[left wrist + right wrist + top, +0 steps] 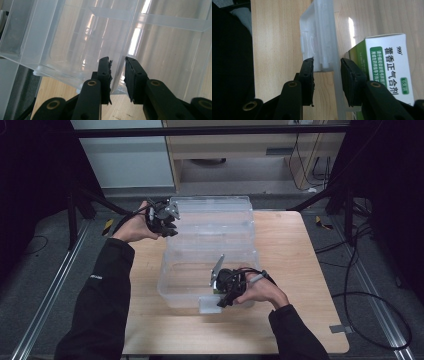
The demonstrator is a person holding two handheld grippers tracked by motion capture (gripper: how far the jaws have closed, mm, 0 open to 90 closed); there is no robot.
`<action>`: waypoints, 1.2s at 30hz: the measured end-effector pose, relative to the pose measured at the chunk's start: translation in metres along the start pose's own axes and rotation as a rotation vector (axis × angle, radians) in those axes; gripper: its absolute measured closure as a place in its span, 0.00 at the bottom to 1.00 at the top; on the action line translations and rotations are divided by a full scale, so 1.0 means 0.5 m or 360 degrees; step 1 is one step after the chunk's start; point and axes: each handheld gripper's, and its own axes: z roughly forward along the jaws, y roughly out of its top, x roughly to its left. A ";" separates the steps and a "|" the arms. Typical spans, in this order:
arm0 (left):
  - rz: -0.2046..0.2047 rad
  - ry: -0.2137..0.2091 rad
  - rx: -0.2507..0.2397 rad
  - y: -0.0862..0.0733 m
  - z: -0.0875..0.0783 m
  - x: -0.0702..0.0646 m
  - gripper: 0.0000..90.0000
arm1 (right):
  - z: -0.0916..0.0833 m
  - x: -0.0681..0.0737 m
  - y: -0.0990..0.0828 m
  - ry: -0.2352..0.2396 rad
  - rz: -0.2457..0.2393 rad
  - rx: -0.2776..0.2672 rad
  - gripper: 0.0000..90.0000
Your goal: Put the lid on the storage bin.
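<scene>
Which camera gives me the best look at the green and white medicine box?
The right gripper view: the medicine box sits close up behind the clear bin's wall, its printed label readable, beside the right gripper. In the high view it is just a small green patch by that gripper. The left gripper view looks at the bin's far wall instead.

1 clear plastic box (210,270), 1 lid (212,215), 1 medicine carton (387,67), 2 claws.

Person: black long sleeves (102,300), small white mark on the lower-left sleeve. Left gripper (167,227) and right gripper (225,296): black bodies, grey 3-cornered plates, black cables. Each has 2 black jaws, brass-ringed pivot holes, toothed pads (109,75).
</scene>
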 end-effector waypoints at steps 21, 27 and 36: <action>0.0023 -0.0011 -0.0085 0.019 -0.012 0.004 0.78 | 0.000 0.000 0.000 -0.0001 0.0001 -0.0002 0.71; 0.0042 -0.0031 -0.0099 0.045 -0.005 0.001 0.76 | 0.000 0.001 0.000 -0.0002 0.0002 0.0000 0.71; 0.0090 -0.0089 -0.0068 0.074 0.021 -0.002 0.79 | 0.000 0.001 0.000 -0.0004 0.0003 -0.0002 0.71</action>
